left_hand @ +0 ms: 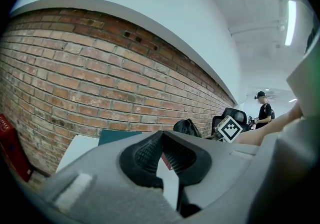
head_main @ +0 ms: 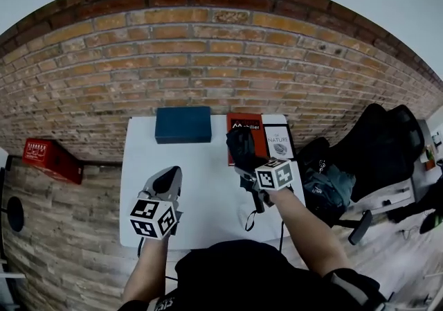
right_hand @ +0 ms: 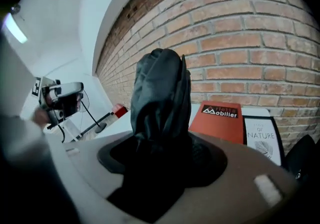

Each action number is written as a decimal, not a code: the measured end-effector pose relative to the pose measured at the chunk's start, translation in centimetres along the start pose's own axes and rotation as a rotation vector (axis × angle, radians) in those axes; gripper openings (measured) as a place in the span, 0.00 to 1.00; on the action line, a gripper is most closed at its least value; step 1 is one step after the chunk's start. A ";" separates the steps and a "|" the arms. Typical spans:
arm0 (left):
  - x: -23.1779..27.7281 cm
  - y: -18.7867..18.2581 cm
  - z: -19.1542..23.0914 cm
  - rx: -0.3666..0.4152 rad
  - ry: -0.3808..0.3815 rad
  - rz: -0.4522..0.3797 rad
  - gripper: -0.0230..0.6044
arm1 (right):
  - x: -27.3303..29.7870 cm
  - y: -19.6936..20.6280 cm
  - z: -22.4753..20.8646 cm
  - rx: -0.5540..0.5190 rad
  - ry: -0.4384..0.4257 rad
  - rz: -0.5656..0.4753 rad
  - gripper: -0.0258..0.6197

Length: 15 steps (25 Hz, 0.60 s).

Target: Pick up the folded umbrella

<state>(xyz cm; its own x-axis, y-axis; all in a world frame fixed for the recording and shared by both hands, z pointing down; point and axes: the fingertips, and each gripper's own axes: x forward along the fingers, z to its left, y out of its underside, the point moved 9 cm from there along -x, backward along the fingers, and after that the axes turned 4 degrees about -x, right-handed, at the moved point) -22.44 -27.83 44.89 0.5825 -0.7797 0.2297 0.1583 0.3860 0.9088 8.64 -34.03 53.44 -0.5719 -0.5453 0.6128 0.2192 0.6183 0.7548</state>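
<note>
The folded umbrella [head_main: 241,147] is black, with loosely wrapped fabric. My right gripper [head_main: 248,172] is shut on it and holds it above the white table [head_main: 208,206], top end toward the brick wall. In the right gripper view the umbrella [right_hand: 160,93] stands up from between the jaws of the right gripper [right_hand: 162,153], and its lower part fills the gap. A thin strap [head_main: 250,220] hangs below the gripper. My left gripper [head_main: 168,179] hovers over the table's left half. Its jaws [left_hand: 161,140] meet at the tips with nothing between them.
A dark blue box [head_main: 183,125] lies at the table's back edge, with a red book [head_main: 250,124] and a white book [head_main: 278,142] to its right. A black office chair [head_main: 384,143] and a bag [head_main: 325,181] stand right of the table. A red crate [head_main: 48,157] sits on the floor at left.
</note>
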 end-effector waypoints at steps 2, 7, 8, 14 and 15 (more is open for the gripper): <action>1.0 -0.4 -1.2 0.002 -0.007 -0.008 0.04 | -2.2 -0.8 -1.0 -0.008 -0.012 -0.062 0.44; 3.5 -1.3 -4.1 0.014 -0.015 -0.015 0.04 | -8.2 -2.7 -3.6 -0.027 -0.025 -0.226 0.44; 3.9 -1.5 -4.7 0.019 -0.016 -0.016 0.04 | -9.3 -3.0 -4.0 -0.037 -0.025 -0.255 0.44; 5.6 -3.2 -6.9 0.053 -0.026 -0.028 0.04 | -16.2 -4.7 -5.7 -0.092 -0.039 -0.436 0.44; 5.9 -3.4 -7.1 0.058 -0.028 -0.031 0.04 | -17.4 -4.9 -5.9 -0.101 -0.040 -0.467 0.44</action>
<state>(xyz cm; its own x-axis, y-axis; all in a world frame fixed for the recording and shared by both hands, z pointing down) -13.93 -30.22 40.64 0.5552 -0.8048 0.2100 0.1292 0.3329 0.9341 22.12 -30.92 40.48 -0.6573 -0.7281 0.1943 0.0058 0.2530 0.9674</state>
